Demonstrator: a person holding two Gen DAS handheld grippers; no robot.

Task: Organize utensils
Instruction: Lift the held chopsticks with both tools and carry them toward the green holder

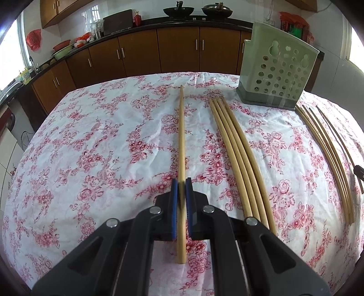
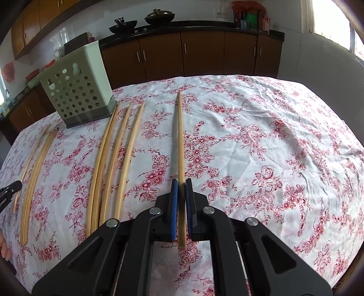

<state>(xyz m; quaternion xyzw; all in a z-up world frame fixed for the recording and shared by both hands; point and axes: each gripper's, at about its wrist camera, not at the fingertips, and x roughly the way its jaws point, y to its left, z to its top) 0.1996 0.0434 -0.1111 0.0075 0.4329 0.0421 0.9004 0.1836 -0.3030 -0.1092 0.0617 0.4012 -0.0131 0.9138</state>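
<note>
Left claw (image 1: 181,189): blue pads pinching one chopstick (image 1: 181,141) near its thick end, tip reaching out over the cloth. Right claw (image 2: 181,189): same pinch on its own chopstick (image 2: 180,136), thick end poking back between the arms.

Handling, judged: bamboo sticks, light, stiff, smooth and round, so likely to roll or swivel in the pads. A hold near the thick end gives reach, but the far tip will wag; a firm squeeze seems safe.

Between the claws, on the floral cloth (image 1: 102,136) covering the bench: four chopsticks (image 1: 236,154) lying side by side, touching, and a looser bunch (image 2: 109,164) close to the holder's base. A thinner set (image 2: 34,173) shows at the left edge of the right wrist view.

Pale green perforated holder (image 1: 277,68) stands upright at the far edge, beyond the rows; its mouth is not visible. Path to it looks open; the tall wall must be cleared.

Behind: brown cabinets (image 1: 177,52), two dark woks (image 1: 178,10) on the counter.
</note>
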